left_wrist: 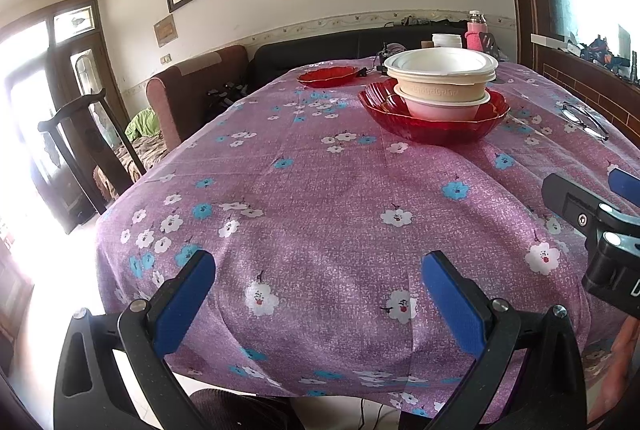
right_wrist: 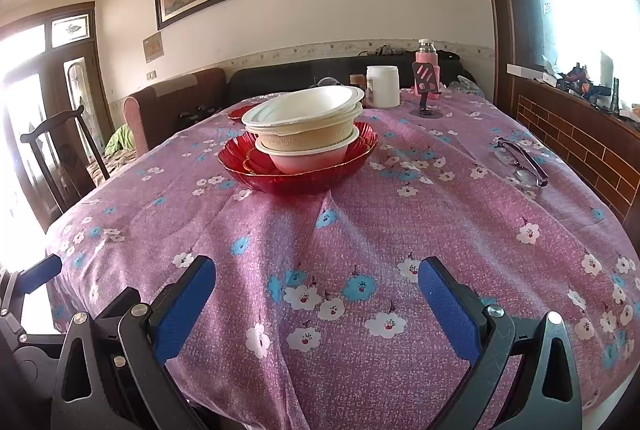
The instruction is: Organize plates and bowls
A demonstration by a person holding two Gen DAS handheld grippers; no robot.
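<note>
Both grippers, left (left_wrist: 318,284) and right (right_wrist: 316,288), hover with fingers released; the stacked bowls (right_wrist: 304,126) sit ahead, nearer the right one, the red plate (left_wrist: 327,76) beyond them.

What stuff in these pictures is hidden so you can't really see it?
- Small red plate: right wrist view, mostly behind the bowl stack; the left wrist view shows it whole.
- Inside the large red bowl: both views, its bottom covered by the stacked bowls.
- Window ledge clutter: both views, too small and glare-washed to name.
- Right gripper: left wrist view, cut off by the right edge.
</note>
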